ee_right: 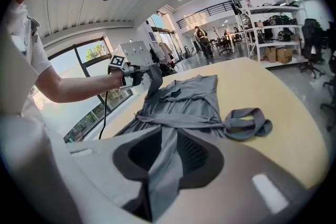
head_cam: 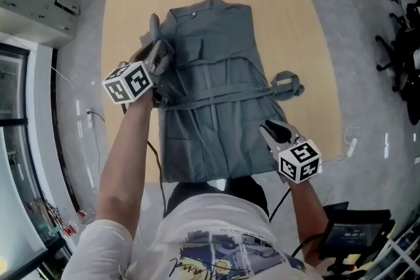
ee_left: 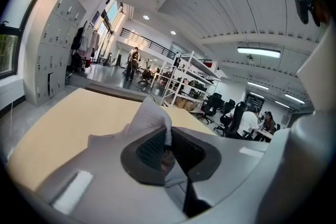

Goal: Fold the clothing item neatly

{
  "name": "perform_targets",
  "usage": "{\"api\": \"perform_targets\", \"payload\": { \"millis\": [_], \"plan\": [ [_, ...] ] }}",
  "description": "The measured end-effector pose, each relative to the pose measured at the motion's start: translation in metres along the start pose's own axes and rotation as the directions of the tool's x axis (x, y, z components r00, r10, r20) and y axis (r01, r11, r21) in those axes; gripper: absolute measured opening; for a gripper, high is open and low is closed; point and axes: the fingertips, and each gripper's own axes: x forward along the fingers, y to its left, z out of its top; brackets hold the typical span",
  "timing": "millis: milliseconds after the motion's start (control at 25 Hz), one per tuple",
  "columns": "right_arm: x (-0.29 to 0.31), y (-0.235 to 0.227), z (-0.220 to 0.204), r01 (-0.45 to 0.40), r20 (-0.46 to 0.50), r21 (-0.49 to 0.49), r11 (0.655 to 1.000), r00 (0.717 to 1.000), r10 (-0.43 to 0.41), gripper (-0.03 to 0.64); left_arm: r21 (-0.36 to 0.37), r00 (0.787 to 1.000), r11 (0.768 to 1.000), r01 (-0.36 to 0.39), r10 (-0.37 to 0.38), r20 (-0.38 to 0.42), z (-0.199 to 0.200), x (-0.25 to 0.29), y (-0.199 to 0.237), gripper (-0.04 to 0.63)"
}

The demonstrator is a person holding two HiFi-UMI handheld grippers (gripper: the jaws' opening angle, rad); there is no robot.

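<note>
Jaws of the left gripper point(head_cam: 159, 50) and right gripper point(head_cam: 268, 128) each pinch an edge of the grey garment point(head_cam: 210, 75) (belt point(head_cam: 287, 83) trailing right), which lies mostly flat, folding apparently just begun.

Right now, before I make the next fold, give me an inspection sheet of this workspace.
Surface: tan table.
Job's things: grey garment spread flat, left edge lifted; belt loop trails right.
Clutter: nothing seen.
Grippers: left gripper shut on the garment's left edge; right gripper shut on its near right corner.
Cables: black cable hangs under the left arm.
Surroundings: office chairs on the right, lockers on the left.
</note>
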Motion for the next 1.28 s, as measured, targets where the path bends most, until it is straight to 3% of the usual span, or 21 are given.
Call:
{"api": "perform_targets", "payload": {
  "millis": [480,960,1280],
  "plan": [
    [-0.027,-0.053,-0.01,0.022,0.005,0.042,0.999,1.0,-0.022,0.083,0.11,0.993,0.994,0.024,-0.011,-0.117,-0.04,0.09,-0.097,0.028],
    [-0.038,-0.075,-0.026,0.034,-0.004,0.067,0.997,0.999,-0.034,0.083,0.212,0.96,0.977,-0.016,0.074,-0.271,-0.102,0.136,-0.106,0.033],
    [-0.036,-0.076,-0.028,0.03,-0.009,0.066,0.997,1.0,-0.029,0.083,0.252,0.947,0.968,0.015,0.067,-0.316,-0.122,0.138,-0.114,0.11]
  ]
}}
